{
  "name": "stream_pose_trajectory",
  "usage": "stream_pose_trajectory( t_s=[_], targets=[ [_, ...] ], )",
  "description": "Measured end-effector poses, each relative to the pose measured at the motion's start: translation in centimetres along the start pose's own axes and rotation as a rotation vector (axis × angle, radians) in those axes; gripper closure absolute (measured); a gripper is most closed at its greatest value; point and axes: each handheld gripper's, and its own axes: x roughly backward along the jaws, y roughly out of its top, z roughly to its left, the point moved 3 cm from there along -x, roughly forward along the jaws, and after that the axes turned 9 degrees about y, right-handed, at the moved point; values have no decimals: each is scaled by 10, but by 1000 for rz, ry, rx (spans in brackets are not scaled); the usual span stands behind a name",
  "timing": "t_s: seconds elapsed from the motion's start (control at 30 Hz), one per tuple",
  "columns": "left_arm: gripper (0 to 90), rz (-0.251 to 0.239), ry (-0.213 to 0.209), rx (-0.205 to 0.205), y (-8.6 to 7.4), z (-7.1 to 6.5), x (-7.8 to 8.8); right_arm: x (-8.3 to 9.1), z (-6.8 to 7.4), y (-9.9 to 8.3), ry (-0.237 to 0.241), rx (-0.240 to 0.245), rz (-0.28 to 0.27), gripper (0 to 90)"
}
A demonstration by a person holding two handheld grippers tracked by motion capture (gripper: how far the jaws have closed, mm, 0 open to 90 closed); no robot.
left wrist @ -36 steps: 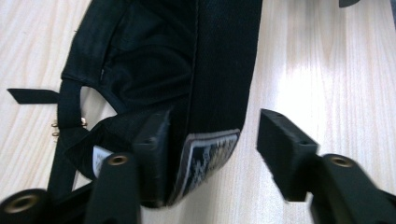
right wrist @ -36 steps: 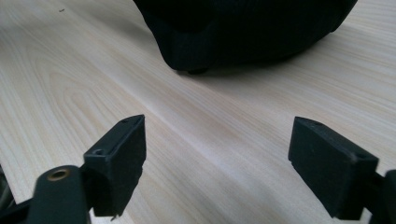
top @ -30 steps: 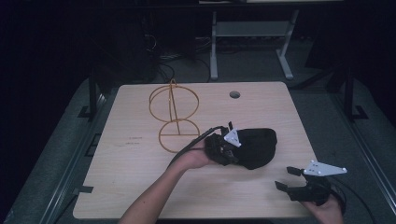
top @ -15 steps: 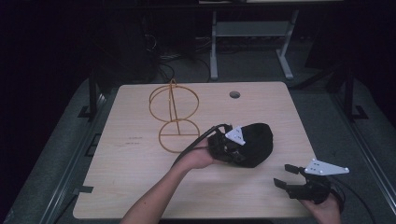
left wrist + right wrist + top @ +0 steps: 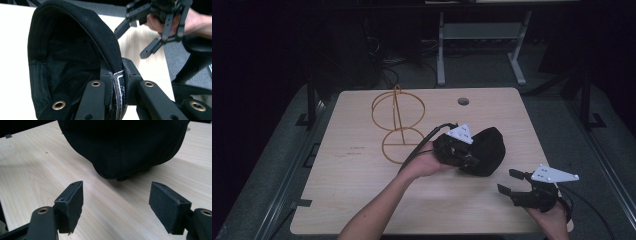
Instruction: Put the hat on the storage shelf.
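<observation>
A black cap (image 5: 486, 150) sits right of the middle of the wooden table (image 5: 362, 200), just in front and to the right of an orange wire stand (image 5: 397, 125). The left gripper (image 5: 467, 161) has its jaws closed on the cap's rim: in the left gripper view the two black jaws pinch the stitched edge band (image 5: 117, 90), with the dark lining of the cap (image 5: 67, 65) opening to the left. The right gripper (image 5: 512, 182) hovers near the table's front right corner, close to the cap but apart from it, with its jaws spread wide and nothing between them; in the right gripper view its two padded fingers (image 5: 72, 205) stand well apart and point at the rounded crown (image 5: 125, 147) resting on the wood. The cap looks light and soft, made of woven cloth that will fold and sag when lifted, so a grip on the crown would probably bunch the fabric. The stitched rim appears firmer and thin enough for a pinch, which makes it the better hold. A second grip on the opposite rim would likely keep the cap open and steady. The cloth seems rough enough not to slip between the pads.
</observation>
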Motion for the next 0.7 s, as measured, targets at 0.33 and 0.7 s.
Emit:
stream_pose_trajectory(
  t_s=[0.33, 0.7],
  targets=[
    [809, -38, 9, 50, 17, 1, 4, -3, 10, 15, -37, 81, -27, 298],
    [813, -38, -47, 35, 38, -14, -11, -11, 8, 25, -100, 158, -42, 381]
  ],
)
